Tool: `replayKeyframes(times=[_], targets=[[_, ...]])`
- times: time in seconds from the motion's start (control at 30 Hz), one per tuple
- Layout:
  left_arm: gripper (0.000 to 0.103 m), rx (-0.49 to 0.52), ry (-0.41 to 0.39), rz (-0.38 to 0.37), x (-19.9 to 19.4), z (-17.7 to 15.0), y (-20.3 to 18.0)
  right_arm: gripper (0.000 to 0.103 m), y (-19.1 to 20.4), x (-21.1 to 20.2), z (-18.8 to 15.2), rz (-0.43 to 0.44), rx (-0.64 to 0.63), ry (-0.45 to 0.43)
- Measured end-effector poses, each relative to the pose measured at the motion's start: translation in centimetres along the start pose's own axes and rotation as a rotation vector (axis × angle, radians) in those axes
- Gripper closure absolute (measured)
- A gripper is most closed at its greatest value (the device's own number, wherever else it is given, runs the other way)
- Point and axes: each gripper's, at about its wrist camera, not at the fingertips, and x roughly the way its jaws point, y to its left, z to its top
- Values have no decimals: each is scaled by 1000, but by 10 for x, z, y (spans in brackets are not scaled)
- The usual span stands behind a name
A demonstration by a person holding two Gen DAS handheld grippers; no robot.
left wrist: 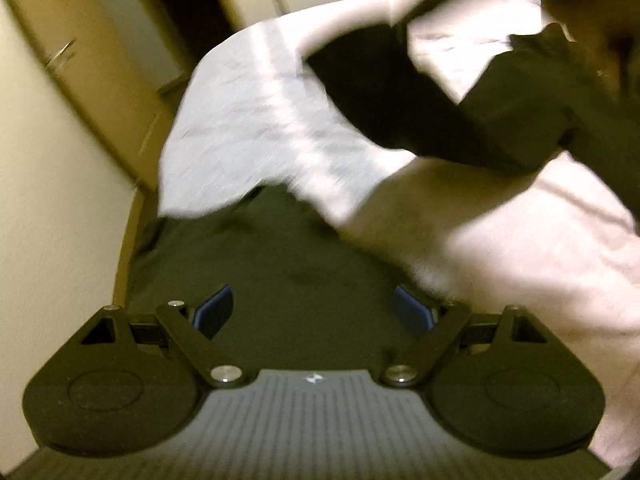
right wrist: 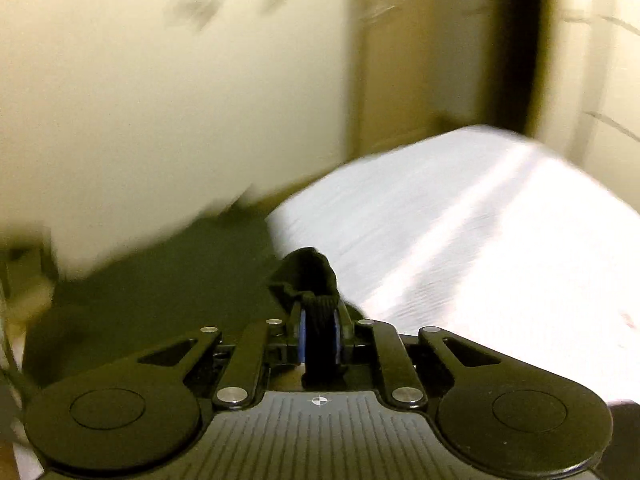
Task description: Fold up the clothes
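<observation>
A dark green garment lies spread on the white bed. My left gripper hovers over it, open, its blue pads wide apart with nothing between them. In the right wrist view my right gripper is shut on a bunched fold of dark fabric, which sticks up past the fingertips. The rest of the garment lies to its left, beside the white bed. A person's bare forearm in a dark sleeve crosses the left wrist view, ending in a blurred dark shape.
A cream wall runs along the bed's far side. A wooden door with a handle stands beyond the bed's corner, and a door shows in the right wrist view. Both views are motion-blurred.
</observation>
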Motion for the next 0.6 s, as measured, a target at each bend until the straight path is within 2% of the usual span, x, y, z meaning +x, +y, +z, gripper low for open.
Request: replayKeyframes(times=[0.1,0.2,0.3,0.33,0.47,0.6], targets=[[18,61,-50,-41,6,35,-30,92,-84,-78,7,-173,165,-178],[18,118,-98,-86,10,72,-69,92,-174,-172,-29,-447,315,-316],[18,157,-122,-117,12,104,-120,92,-263,-236,-106,-654,505,-300],[18,150,-121,-127,12,112,-138,92,-294,-248,-139,-691,580,-264],[18,121,-70,-136,9,140,-211,92,-395,-260,-255,-721,814,-92],[18,127,6,-133,10,158,-279,92,-447,-256,-321,-621,932,8]])
